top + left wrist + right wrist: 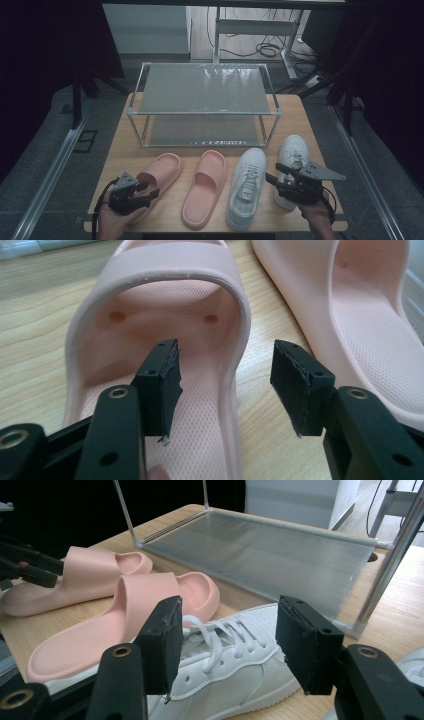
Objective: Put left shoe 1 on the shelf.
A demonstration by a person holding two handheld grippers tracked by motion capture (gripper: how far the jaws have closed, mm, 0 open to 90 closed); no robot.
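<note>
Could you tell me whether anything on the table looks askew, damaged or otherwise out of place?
Only mildly: the leftmost pink foam slide sandal lies angled, its toe leaning toward the other pink slide sandal, while the two white lace-up sneakers lie nearly parallel. Nothing looks spilled or damaged, and the metal two-tier shoe rack stands square.

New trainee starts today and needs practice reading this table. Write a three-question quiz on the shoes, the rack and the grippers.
1. True or false: the left gripper is clamped shut on the left pink slide sandal.
2. How many shoes lie on the wooden table? A) two B) three C) four
3. Fill in: the right gripper hovers with its jaws open over a white ____.

Key
1. False: its jaws stand open astride the sandal's right side wall at the heel, not pressing on it.
2. C: two pink slide sandals and two white sneakers, in a row before the two-shelf rack.
3. Sneaker.
</note>
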